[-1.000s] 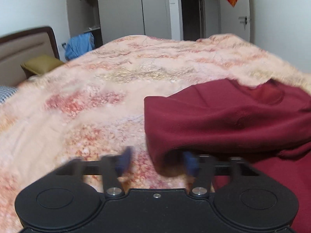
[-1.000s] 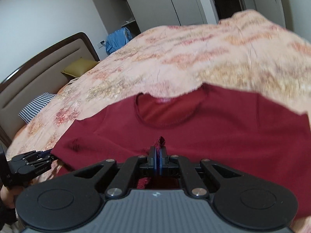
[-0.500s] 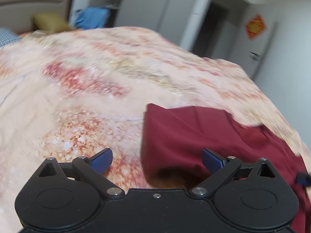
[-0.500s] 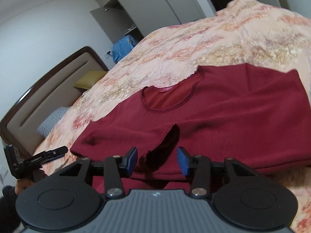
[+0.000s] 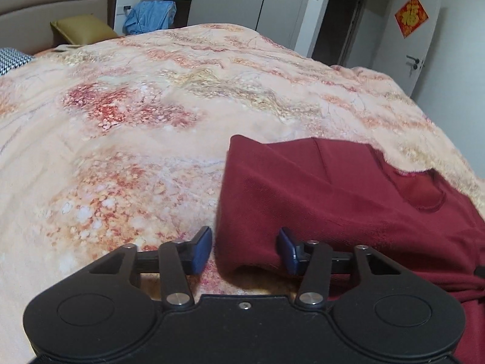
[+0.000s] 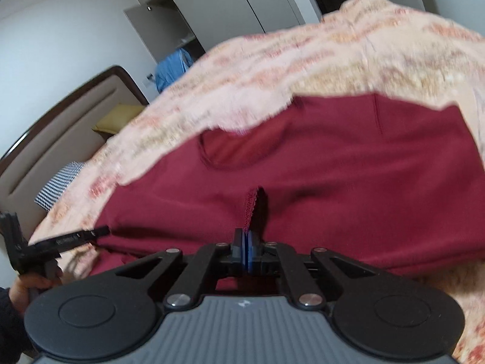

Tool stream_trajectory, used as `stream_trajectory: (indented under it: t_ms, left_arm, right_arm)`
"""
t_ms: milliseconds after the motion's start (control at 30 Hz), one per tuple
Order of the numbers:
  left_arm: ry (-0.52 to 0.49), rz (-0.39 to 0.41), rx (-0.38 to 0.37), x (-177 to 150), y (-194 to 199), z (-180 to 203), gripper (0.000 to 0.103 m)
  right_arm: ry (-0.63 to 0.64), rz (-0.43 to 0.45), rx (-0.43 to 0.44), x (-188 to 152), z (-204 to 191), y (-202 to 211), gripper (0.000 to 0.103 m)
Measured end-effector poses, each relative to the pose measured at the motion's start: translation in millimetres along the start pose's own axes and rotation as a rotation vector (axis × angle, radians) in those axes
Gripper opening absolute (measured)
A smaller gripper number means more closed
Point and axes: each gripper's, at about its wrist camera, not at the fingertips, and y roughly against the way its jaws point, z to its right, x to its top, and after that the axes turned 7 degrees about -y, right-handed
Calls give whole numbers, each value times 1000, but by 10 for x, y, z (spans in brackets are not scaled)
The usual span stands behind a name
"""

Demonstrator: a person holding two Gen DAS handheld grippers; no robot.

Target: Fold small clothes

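The red shirt (image 5: 348, 200) is lying on the flowery blanket (image 5: 151, 127). The right gripper (image 6: 246, 244) is pinching a fold of its hem, jaws together. The left gripper (image 5: 245, 247) (jaws just closing, pads not yet pressing) is straddling the shirt's folded corner.

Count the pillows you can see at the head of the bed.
2: a yellow-green pillow against the headboard, and a black-and-white patterned pillow beside it at the frame's edge. Others may be hidden.
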Motion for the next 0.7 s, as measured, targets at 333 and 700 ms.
stream_trajectory:
  t_ms: [333, 700]
  left_arm:
    - [-47, 77, -55, -249, 753, 13, 101]
    - [-54, 6, -184, -1047, 1480, 157, 102]
  right_arm:
    - [121, 95, 28, -331, -58, 774, 78]
    - [130, 132, -57, -1240, 110, 1662, 103]
